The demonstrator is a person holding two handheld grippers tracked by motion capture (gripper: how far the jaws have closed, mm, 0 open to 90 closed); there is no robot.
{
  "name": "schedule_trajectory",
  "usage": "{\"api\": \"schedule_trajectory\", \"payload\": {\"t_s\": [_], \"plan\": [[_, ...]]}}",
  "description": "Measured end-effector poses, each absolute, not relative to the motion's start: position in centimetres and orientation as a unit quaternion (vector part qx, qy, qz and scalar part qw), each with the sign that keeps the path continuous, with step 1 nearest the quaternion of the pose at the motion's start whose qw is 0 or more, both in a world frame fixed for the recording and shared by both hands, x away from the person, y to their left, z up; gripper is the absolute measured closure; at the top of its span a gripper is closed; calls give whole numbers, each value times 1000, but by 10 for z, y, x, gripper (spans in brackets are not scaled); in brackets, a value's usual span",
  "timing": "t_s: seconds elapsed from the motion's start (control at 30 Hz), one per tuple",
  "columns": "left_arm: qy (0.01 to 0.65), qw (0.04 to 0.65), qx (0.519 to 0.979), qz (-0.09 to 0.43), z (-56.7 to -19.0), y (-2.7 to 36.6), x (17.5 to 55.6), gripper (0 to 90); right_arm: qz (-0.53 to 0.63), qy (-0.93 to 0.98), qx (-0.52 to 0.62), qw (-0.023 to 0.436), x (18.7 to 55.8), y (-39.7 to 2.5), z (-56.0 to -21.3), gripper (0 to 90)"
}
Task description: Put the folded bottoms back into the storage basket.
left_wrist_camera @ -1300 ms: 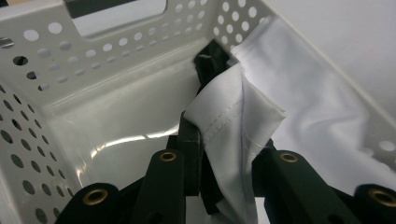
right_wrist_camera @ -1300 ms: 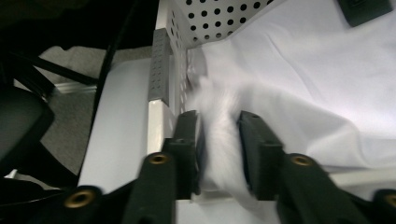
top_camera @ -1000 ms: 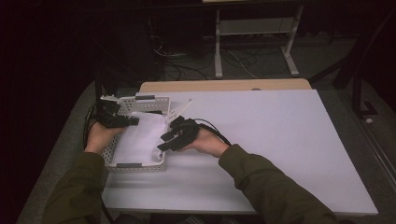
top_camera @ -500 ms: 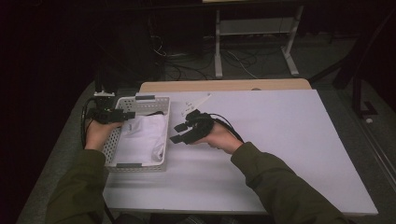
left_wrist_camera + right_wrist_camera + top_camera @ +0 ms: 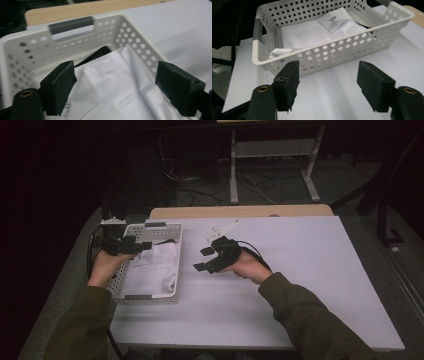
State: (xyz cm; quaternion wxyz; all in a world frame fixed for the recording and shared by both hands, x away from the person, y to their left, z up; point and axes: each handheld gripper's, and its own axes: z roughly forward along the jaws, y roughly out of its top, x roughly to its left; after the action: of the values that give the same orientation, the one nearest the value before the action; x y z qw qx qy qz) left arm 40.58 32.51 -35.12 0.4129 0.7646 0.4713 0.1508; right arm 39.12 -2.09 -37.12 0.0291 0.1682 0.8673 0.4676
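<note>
My left gripper (image 5: 131, 246) hung over the far left part of the white perforated basket (image 5: 170, 296), jaws spread wide and gripping nothing. In the left gripper view, those 2 black jaws framed the white bag (image 5: 117, 82) lying inside the basket, with a dark item (image 5: 96, 55) poking out beyond it near the far wall and its grey handle (image 5: 71, 24). My right gripper (image 5: 206, 260) sat low over the white worktop (image 5: 310, 270) just right of the basket, jaws also apart and empty. From the right gripper view, the basket's long wall (image 5: 342, 53) ran across ahead of me, the bag crumpled within, printed lettering on a folded corner (image 5: 334, 21). The basket rested at the left edge of the worktop, closer to the far left corner. A tan wooden strip (image 5: 240, 212) bordered the far edge. Beyond it the room was dark: grey floor, tangled cables (image 5: 200, 185), and a white table frame (image 5: 272, 160) standing further back.
</note>
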Motion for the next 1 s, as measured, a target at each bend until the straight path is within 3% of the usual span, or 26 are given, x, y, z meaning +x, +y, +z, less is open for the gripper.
{"api": "schedule_trajectory", "payload": {"t_s": [0.5, 0.8, 1.0], "plan": [[396, 452, 788, 132, -348, 274, 380, 91, 477, 856, 192, 57, 389, -58, -380, 220], [363, 471, 795, 119, -353, 252, 364, 3, 486, 844, 214, 70, 385, -89, -385, 118], [346, 476, 801, 107, -357, 237, 355, 0, 485, 841, 228, 75, 380, -112, -390, 17]]}}
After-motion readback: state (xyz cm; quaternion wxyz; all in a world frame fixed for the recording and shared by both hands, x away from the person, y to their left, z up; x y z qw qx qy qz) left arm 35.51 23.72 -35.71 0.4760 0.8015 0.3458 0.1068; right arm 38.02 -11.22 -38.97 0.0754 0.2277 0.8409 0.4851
